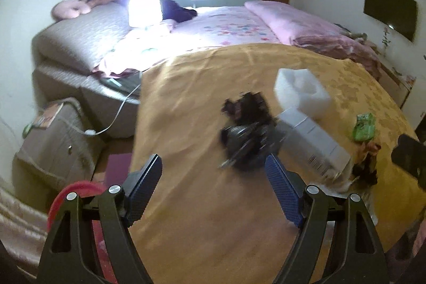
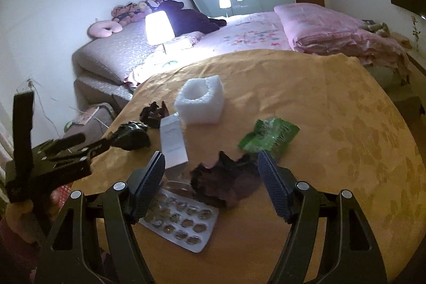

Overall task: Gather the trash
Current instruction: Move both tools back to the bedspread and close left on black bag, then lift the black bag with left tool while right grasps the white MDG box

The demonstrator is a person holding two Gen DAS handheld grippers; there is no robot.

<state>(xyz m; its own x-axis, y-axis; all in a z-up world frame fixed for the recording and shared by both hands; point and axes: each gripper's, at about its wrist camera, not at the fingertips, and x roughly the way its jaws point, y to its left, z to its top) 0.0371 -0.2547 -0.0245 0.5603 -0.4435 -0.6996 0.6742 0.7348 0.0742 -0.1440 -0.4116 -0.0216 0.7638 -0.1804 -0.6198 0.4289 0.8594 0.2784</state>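
Observation:
Trash lies on a table with a yellow cloth (image 2: 332, 111). My left gripper (image 1: 214, 173) is open just short of a crumpled black wrapper (image 1: 249, 143); a second dark scrap (image 1: 246, 104) lies beyond it. My right gripper (image 2: 210, 169) is open around a dark purple crumpled wrapper (image 2: 223, 181). A green packet (image 2: 269, 136), a white foam block (image 2: 199, 103), a white carton (image 2: 173, 141) and an empty blister pack (image 2: 183, 222) lie nearby. The left gripper also shows in the right wrist view (image 2: 106, 143), at the black wrapper (image 2: 131, 136).
A bed with pink bedding (image 2: 266, 36) stands behind the table, with a lit lamp (image 2: 158, 28) at its edge. A bedside cabinet (image 1: 50, 140) and cables are on the left. A red-rimmed bin (image 1: 77, 190) sits below the table's left edge.

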